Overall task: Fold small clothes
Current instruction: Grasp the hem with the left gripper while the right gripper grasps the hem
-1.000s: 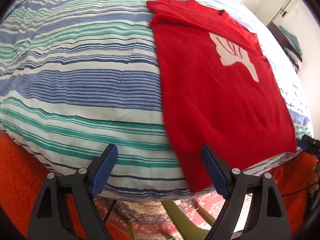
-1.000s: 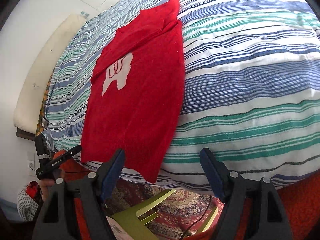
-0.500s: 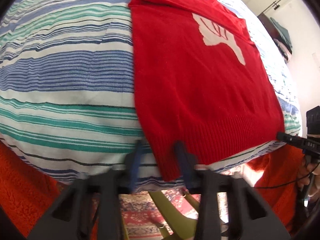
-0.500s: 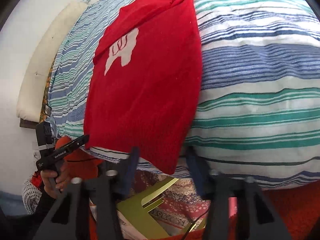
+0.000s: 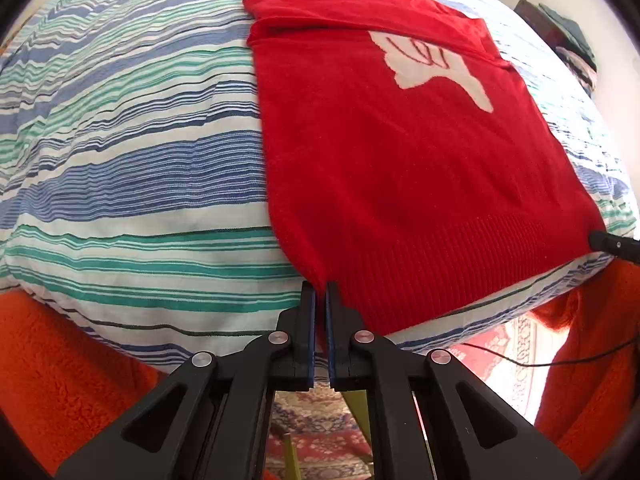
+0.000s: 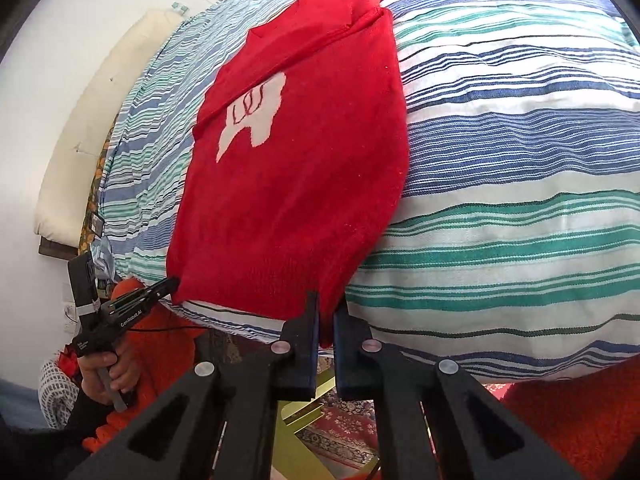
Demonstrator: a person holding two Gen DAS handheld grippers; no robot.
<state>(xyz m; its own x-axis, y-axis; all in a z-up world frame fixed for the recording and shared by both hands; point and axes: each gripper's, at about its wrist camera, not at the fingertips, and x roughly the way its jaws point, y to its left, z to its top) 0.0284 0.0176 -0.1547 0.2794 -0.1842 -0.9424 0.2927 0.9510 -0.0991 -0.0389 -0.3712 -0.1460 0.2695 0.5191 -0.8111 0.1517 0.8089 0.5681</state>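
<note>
A small red knitted sweater (image 5: 400,168) with a white hand motif lies flat on a striped bed cover (image 5: 120,152), hem toward me, sleeves folded in. My left gripper (image 5: 319,296) is shut on the hem's left corner. My right gripper (image 6: 326,312) is shut on the hem's right corner; the sweater (image 6: 296,184) spreads away from it. The right gripper's tip (image 5: 612,242) shows at the hem's far corner in the left wrist view. The left gripper (image 6: 160,286) shows in the right wrist view, hand-held at the other corner.
The striped cover (image 6: 520,184) drapes over the bed's near edge. Below it are a patterned rug (image 5: 320,440) and a yellow-green chair (image 6: 308,412). Orange fleece sleeves (image 5: 60,380) flank the view. A cream headboard cushion (image 6: 92,128) lies at the far left. A cable (image 5: 560,356) hangs at the right.
Both grippers moved in to the sweater's hem and closed from wide open onto its two bottom corners.
</note>
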